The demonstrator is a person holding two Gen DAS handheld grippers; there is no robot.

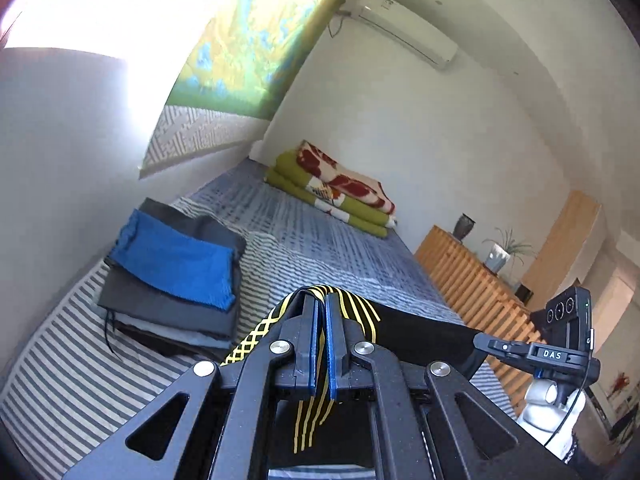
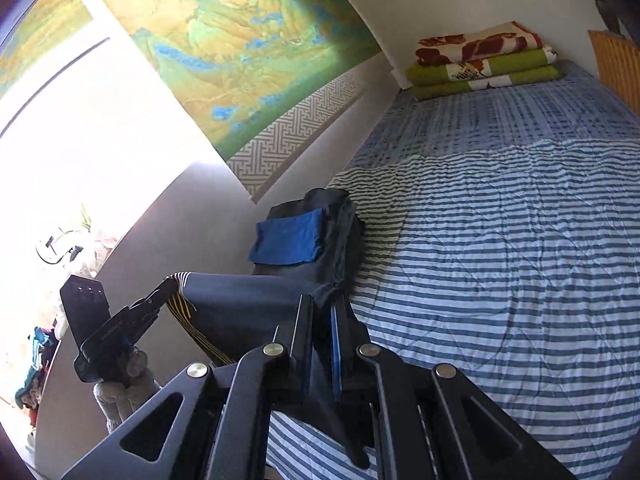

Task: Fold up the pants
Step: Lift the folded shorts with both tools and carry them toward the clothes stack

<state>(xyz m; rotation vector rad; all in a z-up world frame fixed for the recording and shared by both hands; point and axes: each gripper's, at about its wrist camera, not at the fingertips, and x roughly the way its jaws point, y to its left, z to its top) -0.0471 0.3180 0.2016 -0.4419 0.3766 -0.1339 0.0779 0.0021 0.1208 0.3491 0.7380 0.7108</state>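
Black pants with yellow side stripes hang stretched in the air between my two grippers, above the striped bed. My left gripper is shut on the yellow-striped edge of the pants; some striped cloth dangles below its blue pads. My right gripper is shut on the other end of the dark pants. The right gripper shows at the right in the left wrist view, and the left gripper shows at the left in the right wrist view, both held by gloved hands.
A pile of folded dark clothes with a blue piece on top lies on the bed by the wall. Folded green and red quilts lie at the far end. A wooden slatted cabinet stands right of the striped bed.
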